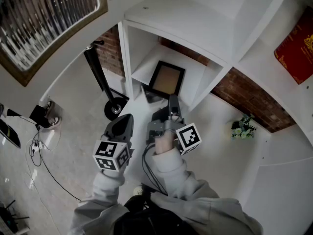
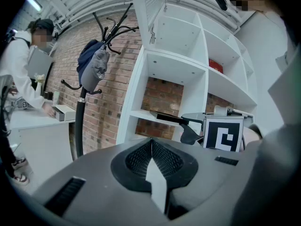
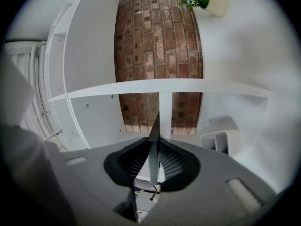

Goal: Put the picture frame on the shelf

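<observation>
Gripping the picture frame (image 1: 167, 79) by its near edge, the right gripper (image 1: 172, 102) is reaching into an open compartment of the white shelf (image 1: 186, 23), with its jaws pressing on the frame from both sides; its own view is showing the frame edge-on as a thin dark strip between the pads. The frame is lying roughly flat inside that compartment, its face turned upward, low over the shelf board in front of the brick wall (image 3: 157, 46); whether it is touching the board cannot be told. The left gripper (image 1: 125, 123) is hanging back beside the right one, well short of the shelf, its jaws closed together on nothing. A pot of flowers (image 1: 243, 126) is sitting in the neighbouring compartment.
</observation>
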Demonstrator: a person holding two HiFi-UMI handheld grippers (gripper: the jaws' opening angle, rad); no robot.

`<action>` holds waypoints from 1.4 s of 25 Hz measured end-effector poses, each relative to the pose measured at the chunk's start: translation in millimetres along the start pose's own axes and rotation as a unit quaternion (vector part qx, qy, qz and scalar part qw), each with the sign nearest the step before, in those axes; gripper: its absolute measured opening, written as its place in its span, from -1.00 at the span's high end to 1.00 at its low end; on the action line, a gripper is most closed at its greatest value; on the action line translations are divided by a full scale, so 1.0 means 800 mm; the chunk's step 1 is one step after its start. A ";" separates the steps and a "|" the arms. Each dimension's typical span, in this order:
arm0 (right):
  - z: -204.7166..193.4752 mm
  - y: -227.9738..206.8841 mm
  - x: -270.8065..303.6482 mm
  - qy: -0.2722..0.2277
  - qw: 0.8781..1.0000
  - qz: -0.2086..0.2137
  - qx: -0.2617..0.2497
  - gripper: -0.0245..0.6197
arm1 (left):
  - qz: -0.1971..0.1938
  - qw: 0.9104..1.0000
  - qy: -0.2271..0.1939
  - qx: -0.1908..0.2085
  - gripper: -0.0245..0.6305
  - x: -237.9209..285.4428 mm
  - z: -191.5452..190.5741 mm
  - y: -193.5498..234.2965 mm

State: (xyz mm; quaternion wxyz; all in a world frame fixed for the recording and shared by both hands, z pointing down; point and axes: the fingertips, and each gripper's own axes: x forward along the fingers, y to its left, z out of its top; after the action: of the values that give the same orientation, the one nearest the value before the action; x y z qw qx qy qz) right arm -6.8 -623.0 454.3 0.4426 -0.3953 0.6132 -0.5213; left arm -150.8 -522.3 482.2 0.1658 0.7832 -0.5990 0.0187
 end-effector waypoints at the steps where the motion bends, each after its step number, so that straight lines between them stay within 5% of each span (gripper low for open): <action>1: 0.000 0.000 0.000 0.000 1.000 0.000 -0.001 0.71 | 0.000 1.000 0.000 0.001 0.91 0.000 0.000 0.000; 16: -0.004 -0.003 -0.003 0.010 1.000 -0.008 0.025 0.70 | 0.005 1.000 -0.002 -0.005 0.91 -0.003 -0.002 -0.002; 18: -0.006 0.001 -0.003 0.017 0.999 -0.003 0.030 0.45 | 0.003 1.000 0.001 -0.007 0.91 -0.005 -0.003 -0.005; 24: -0.005 0.010 -0.004 0.024 0.999 0.010 0.021 0.27 | 0.004 1.000 -0.006 -0.003 0.91 -0.010 0.001 -0.007; 35: -0.004 0.006 -0.039 0.022 0.999 -0.004 0.026 0.26 | -0.003 1.000 -0.009 0.000 0.91 -0.026 0.006 -0.021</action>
State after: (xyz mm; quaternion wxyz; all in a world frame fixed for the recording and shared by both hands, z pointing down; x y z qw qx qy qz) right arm -0.7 -592.1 454.1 0.4375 -0.3746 0.6071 -0.5475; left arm -141.4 -500.3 468.8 0.1607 0.7853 -0.5978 0.0111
